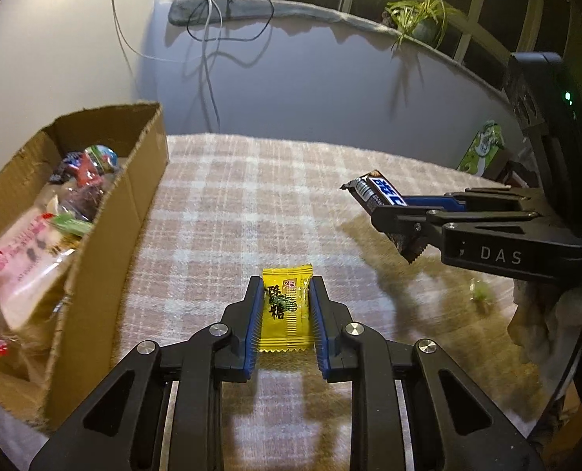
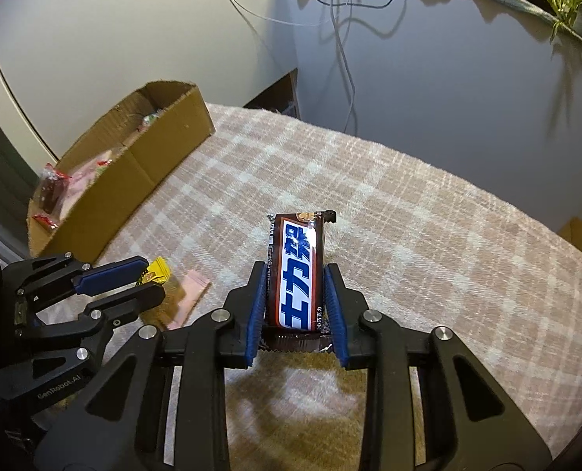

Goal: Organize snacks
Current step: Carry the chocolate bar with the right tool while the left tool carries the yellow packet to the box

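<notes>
My left gripper (image 1: 286, 288) is shut on a yellow candy packet (image 1: 287, 314) and holds it above the plaid tablecloth (image 1: 228, 204). My right gripper (image 2: 295, 272) is shut on a brown chocolate bar (image 2: 297, 271) with a blue-and-white label, also held above the cloth. In the left wrist view the right gripper (image 1: 389, 212) and its bar (image 1: 381, 192) are at the right. In the right wrist view the left gripper (image 2: 146, 274) with the yellow packet (image 2: 155, 271) is at the lower left. A cardboard box (image 1: 106, 227) with several snack packets stands at the left; it also shows in the right wrist view (image 2: 134, 165).
A pink packet (image 2: 189, 294) lies on the cloth beside the left gripper. A small greenish item (image 1: 481, 294) lies blurred on the cloth at the right. A green carton (image 1: 483, 149) stands beyond the table's far right edge. A wall with hanging cables (image 1: 208, 55) is behind the table.
</notes>
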Demonstrator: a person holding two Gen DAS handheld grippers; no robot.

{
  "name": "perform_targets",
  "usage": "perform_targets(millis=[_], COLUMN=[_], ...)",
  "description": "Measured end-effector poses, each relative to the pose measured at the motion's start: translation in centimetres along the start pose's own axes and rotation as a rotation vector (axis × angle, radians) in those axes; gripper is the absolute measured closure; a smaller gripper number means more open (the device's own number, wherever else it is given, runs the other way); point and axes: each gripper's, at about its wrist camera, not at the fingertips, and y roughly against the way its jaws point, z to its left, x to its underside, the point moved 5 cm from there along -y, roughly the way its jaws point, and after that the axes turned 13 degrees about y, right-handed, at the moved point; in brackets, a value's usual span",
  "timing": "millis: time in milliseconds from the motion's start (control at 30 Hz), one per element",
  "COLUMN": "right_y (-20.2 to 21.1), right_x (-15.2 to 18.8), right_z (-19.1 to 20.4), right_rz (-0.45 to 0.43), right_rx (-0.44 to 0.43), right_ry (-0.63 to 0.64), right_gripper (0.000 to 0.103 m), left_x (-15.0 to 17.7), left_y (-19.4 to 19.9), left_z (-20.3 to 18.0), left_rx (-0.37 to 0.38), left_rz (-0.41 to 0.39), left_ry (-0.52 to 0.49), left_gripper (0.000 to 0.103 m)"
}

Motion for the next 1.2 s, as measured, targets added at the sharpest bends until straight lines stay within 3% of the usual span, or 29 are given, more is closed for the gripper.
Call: perform_targets(millis=[667,1200], right_y=[4.6,2.7], right_x=[-4.1,-9.5], right_z=[5.4,11.2], right_rz=[-0.095,-0.117], right_rx=[0.001,-0.046], right_ry=[0.078,0.158], right_gripper=[0.073,0.073], left_x=[-2.5,-4.6], left_y=[7.5,9.8], left_z=[3.1,8.5], left_rx=[0.01,-0.027], left_rz=[-0.158,-0.212], left_ry=[0.021,0.066], left_gripper=[0.081,0.082])
